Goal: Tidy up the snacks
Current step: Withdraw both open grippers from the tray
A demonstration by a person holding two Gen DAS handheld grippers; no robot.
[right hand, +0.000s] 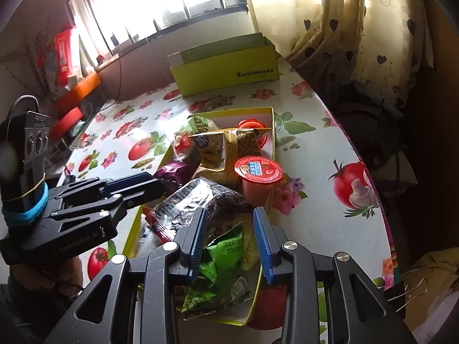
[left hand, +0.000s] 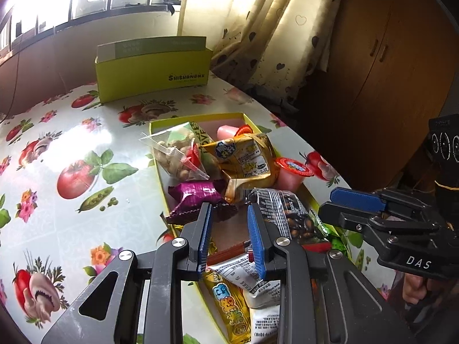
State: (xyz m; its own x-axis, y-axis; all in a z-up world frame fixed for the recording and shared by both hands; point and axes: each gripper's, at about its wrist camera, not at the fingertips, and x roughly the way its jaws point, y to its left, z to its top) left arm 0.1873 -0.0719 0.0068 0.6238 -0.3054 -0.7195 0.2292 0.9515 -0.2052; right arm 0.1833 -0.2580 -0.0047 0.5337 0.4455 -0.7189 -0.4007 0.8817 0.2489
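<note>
Here, snacks: heaped in shallow tray [left hand: 160, 154], likely awaiting sorting into upright box [left hand: 152, 71] beyond
Left gripper [left hand: 229, 218]: jaws narrowly apart over purple packet [left hand: 195, 197], clamped on nothing, seemingly lining up a pick
Right gripper [right hand: 229, 223]: jaws apart above green packet [right hand: 223, 258], empty, poised
</note>
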